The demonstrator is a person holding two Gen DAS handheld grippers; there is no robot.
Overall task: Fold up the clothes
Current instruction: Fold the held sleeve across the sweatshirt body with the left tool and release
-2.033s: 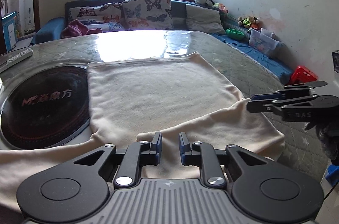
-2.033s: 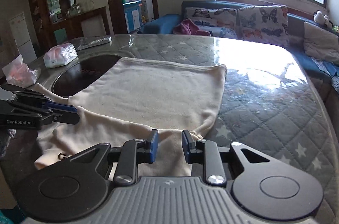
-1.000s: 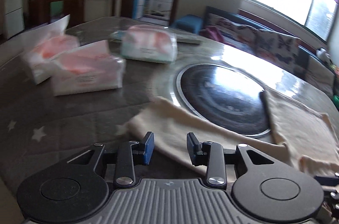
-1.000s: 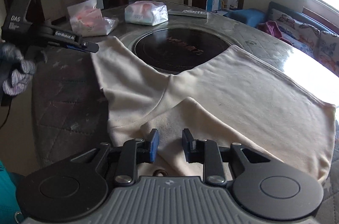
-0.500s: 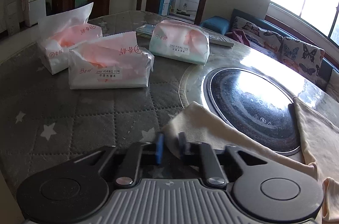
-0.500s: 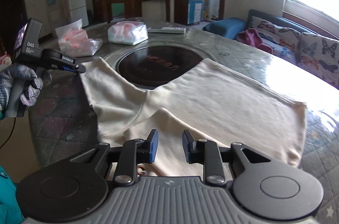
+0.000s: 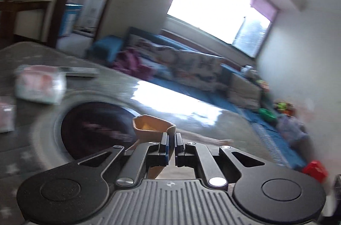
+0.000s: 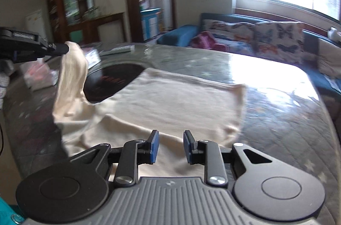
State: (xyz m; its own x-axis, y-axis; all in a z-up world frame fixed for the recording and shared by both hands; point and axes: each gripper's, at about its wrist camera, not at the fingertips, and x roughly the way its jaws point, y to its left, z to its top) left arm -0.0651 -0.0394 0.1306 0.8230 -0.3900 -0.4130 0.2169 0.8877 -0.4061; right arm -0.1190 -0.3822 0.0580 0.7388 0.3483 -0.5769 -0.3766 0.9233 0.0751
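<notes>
A cream garment lies spread on the quilted table. My left gripper is shut on the end of its sleeve and holds it lifted above the table. In the right wrist view the left gripper shows at the far left with the sleeve hanging from it. My right gripper is open and empty, low over the garment's near edge.
A round black hotplate is set in the table, partly under the garment. Tissue packs and a remote lie beyond it. A blue sofa with butterfly cushions runs along the far side under the window.
My left gripper closed on the sleeve end and lifted it off the table, swinging right toward the garment body. My right gripper stayed open near the garment's near edge.
</notes>
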